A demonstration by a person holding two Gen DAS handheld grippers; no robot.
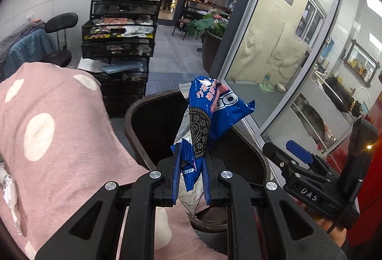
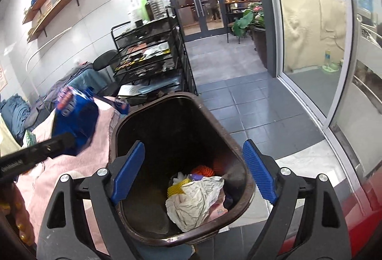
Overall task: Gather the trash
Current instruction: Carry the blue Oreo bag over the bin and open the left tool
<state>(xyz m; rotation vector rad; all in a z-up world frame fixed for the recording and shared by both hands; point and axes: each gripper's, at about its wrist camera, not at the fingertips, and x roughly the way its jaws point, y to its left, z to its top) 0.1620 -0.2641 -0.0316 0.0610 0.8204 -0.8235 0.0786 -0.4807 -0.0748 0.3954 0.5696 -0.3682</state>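
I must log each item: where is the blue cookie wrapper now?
The blue cookie wrapper is clamped in the left gripper, above the brown trash bin, beside the pink blanket.

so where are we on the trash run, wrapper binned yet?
Not yet. Done: the brown bin already holds crumpled paper and other scraps. In hand: left gripper shut on the blue cookie wrapper, held above the bin's mouth; right gripper open, empty. Left: release, then the crumpled foil piece on the pink blanket.
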